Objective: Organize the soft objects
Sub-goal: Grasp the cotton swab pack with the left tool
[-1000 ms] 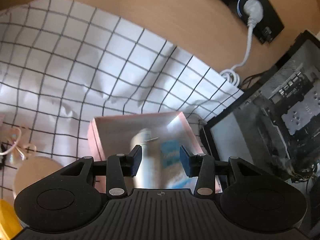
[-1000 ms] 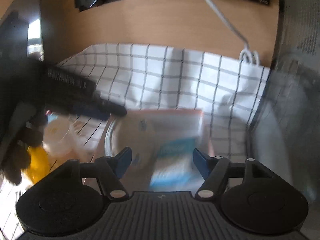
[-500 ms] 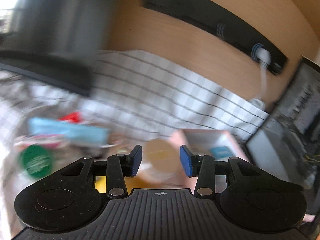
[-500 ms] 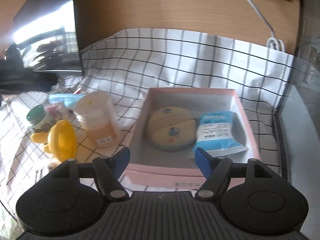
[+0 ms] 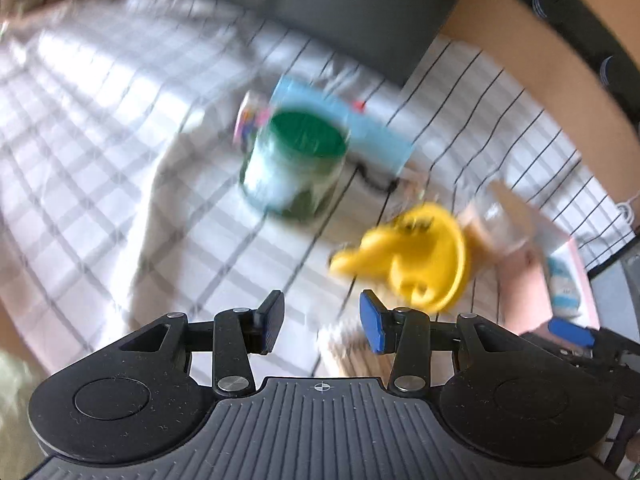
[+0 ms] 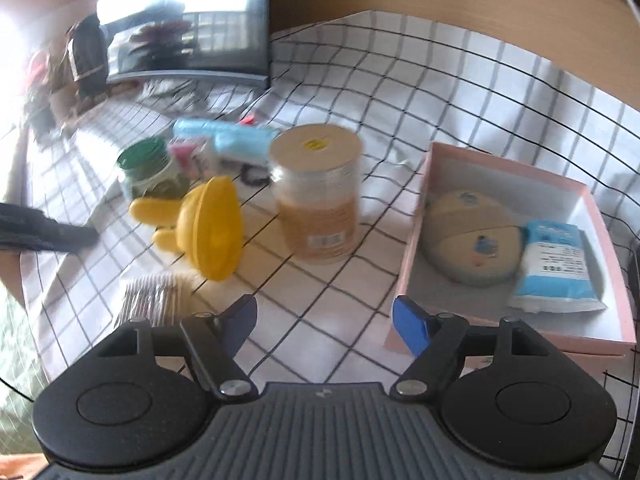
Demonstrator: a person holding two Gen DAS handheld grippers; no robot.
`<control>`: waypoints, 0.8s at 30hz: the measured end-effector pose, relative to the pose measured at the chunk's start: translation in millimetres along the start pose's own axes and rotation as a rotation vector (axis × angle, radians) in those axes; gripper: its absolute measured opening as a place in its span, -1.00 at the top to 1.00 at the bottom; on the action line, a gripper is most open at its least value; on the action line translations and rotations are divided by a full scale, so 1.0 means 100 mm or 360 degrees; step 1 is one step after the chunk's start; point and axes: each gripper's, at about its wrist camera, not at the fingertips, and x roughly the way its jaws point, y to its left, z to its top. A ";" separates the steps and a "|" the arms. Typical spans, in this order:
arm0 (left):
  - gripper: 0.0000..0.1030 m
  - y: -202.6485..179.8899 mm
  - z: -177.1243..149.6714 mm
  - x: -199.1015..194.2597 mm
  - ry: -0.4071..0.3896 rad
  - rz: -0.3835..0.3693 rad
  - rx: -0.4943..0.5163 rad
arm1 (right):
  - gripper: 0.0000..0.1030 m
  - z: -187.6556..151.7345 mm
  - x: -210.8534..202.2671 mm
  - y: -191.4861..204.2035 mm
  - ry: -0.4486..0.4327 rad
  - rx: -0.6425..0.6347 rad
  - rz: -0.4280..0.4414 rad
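Note:
A pink box (image 6: 496, 160) on the checked cloth holds a beige soft pouch (image 6: 468, 236) and a blue-and-white soft packet (image 6: 556, 268). Left of it stand a clear jar with a tan lid (image 6: 316, 196), a yellow toy (image 6: 212, 228), a green-lidded jar (image 6: 148, 168) and a light blue packet (image 6: 236, 140). My right gripper (image 6: 324, 320) hangs over bare cloth before the box, its jaws opening with nothing between them. My left gripper (image 5: 320, 320) is open and empty, short of the green-lidded jar (image 5: 296, 160) and the yellow toy (image 5: 416, 256). That view is blurred.
A bundle of cotton swabs (image 6: 156, 296) lies near the front left. A small pink-and-white item (image 6: 192, 156) sits by the green jar. A dark monitor (image 6: 184, 20) stands at the back left, a wooden wall behind. The left tool (image 6: 44, 232) juts in from the left edge.
Both views swung left, away from the pink box. The left gripper now faces the green jar and yellow toy. The right gripper pulled back, and its jaws stand wider.

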 end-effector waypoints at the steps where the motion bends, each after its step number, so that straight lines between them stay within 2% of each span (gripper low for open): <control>1: 0.12 0.00 -0.05 0.04 0.0036 -0.0019 -0.0015 | -0.46 -0.02 0.02 0.03 0.0011 -0.0016 0.0001; 5: 0.12 -0.09 -0.20 0.12 0.0152 -0.0056 -0.0015 | -0.47 -0.15 0.06 0.13 0.0045 -0.0072 -0.0004; 8: 0.12 -0.25 -0.25 0.15 0.0156 -0.0020 0.0079 | -0.47 -0.26 0.07 0.19 0.0039 -0.0145 -0.0040; 10: 0.12 -0.43 -0.28 0.17 0.0113 0.0057 0.0217 | -0.47 -0.34 0.07 0.23 0.0038 -0.0195 -0.0074; 12: 0.12 -0.67 -0.35 0.19 0.0039 0.0134 0.0436 | -0.47 -0.40 0.07 0.25 0.0026 -0.0229 -0.0097; 14: 0.11 -0.90 -0.46 0.19 -0.0015 0.0160 0.0656 | -0.47 -0.47 0.07 0.26 0.0012 -0.0260 -0.0129; 16: 0.10 -1.05 -0.56 0.23 -0.0017 0.0169 0.0807 | -0.47 -0.53 0.08 0.25 0.0004 -0.0277 -0.0154; 19: 0.08 -1.16 -0.68 0.34 0.0013 0.0221 0.0933 | -0.47 -0.59 0.10 0.19 0.0009 -0.0260 -0.0170; 24: 0.04 -1.10 -0.78 0.24 0.0002 0.0292 0.1000 | -0.48 -0.66 0.12 0.06 0.0022 -0.0164 -0.0165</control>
